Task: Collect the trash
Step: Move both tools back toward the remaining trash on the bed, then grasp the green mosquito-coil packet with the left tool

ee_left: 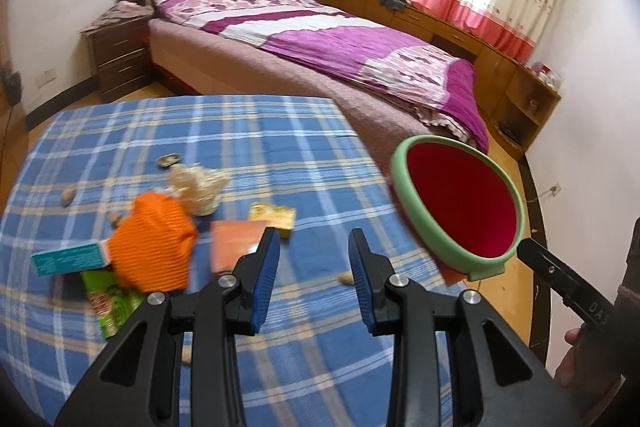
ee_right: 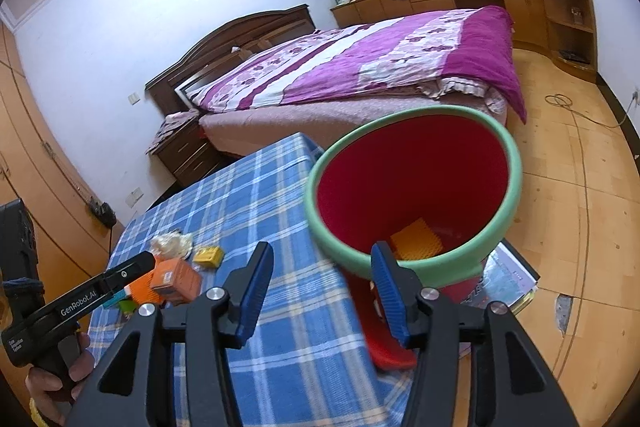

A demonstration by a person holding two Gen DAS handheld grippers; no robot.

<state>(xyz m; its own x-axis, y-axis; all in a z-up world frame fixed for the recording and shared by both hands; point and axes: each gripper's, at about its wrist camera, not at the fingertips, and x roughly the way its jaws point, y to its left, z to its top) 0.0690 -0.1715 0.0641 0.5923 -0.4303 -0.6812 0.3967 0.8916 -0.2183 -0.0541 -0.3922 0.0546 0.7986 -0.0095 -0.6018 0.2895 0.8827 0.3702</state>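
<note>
Trash lies on the blue plaid tablecloth (ee_left: 240, 131): an orange ribbed wrapper (ee_left: 154, 247), a crumpled tissue (ee_left: 198, 187), a teal box (ee_left: 68, 259), an orange box (ee_left: 236, 241), a yellow packet (ee_left: 272, 217), a green packet (ee_left: 114, 303) and nut shells (ee_left: 68, 195). My left gripper (ee_left: 314, 263) is open and empty above the cloth, right of the pile. A red bin with a green rim (ee_right: 416, 187) hangs tilted at the table's right edge. My right gripper (ee_right: 322, 287) has its jaws wide, the right finger (ee_right: 390, 291) hooked over the rim. An orange piece (ee_right: 416, 245) lies inside.
A bed with a purple quilt (ee_left: 340, 39) stands behind the table. A dark nightstand (ee_left: 118, 55) is at its left, wooden cabinets (ee_left: 500, 59) run under the curtained window. A book (ee_right: 506, 279) lies on the wooden floor under the bin.
</note>
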